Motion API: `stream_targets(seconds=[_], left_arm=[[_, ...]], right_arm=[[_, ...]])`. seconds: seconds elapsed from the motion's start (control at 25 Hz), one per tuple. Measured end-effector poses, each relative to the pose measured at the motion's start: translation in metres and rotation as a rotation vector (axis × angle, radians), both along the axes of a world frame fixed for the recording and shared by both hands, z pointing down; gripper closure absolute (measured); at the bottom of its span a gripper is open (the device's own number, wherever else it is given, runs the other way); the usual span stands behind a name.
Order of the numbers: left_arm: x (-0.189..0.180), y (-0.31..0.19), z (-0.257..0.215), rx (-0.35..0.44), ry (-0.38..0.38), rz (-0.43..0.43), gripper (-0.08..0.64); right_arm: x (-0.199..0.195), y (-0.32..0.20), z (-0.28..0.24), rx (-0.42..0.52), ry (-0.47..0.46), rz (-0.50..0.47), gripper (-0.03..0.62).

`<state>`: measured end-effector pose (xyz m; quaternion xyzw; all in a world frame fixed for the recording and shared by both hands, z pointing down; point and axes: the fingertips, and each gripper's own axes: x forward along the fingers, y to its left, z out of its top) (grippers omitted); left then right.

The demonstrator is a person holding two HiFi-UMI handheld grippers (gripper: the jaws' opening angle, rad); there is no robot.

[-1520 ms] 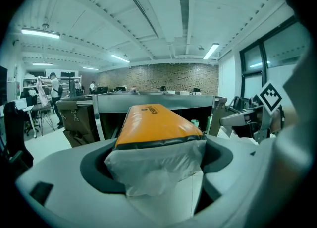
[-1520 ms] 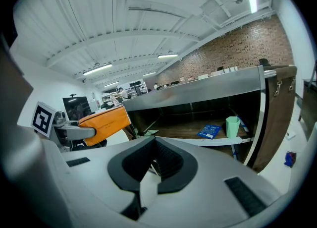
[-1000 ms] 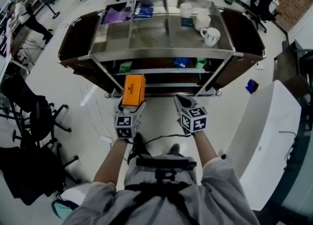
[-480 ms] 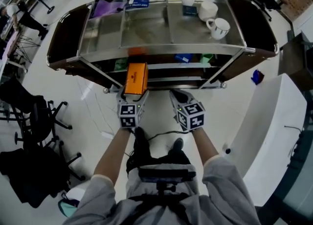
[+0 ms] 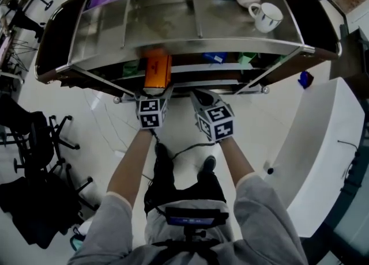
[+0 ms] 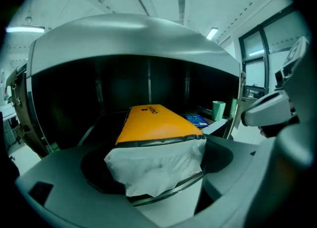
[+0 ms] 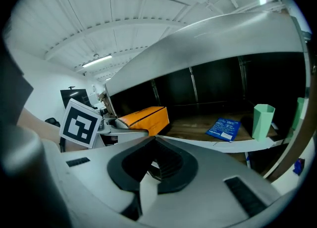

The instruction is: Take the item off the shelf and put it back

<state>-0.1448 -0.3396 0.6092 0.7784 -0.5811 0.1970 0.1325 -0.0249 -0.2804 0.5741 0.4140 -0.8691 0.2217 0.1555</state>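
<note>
Two grippers are working at the front edge of the steel shelf point(image 5: 190, 46), both reaching in at the tier under its top. The left gripper point(image 5: 154, 91) is clamping the near, white end of the orange box point(image 5: 157, 69), with its jaws pressing on that end from both sides. The box is lying flat and pointing lengthwise into the dark tier, its far part passing under the top deck (whether its underside is touching the shelf board, I cannot tell). The right gripper point(image 5: 200, 94) is hovering just beside the left one, at the same front edge. Its jaws are sitting together with nothing between them. Further right on that tier, a blue packet point(image 7: 224, 128) is lying flat and a green cup point(image 7: 262, 121) is standing upright near it, both well apart from the box. On the top deck, white mugs point(image 5: 266, 16) are sitting toward the right side. The person's forearms are showing behind both marker cubes.
</note>
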Motion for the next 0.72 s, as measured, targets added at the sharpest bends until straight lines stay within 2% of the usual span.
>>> stream_targets(seconds=[0.4,0.72], left_arm=[[0.008,-0.055,0.028,0.031,-0.028,0.001,0.124],[0.012,-0.092,0.040,0.060,-0.050,-0.006,0.124]], right_arm=[[-0.017,-0.037,0.032,-0.002,0.005,-0.003,0.583],[-0.008,-0.051,0.054,-0.016,0.012,0.019,0.583]])
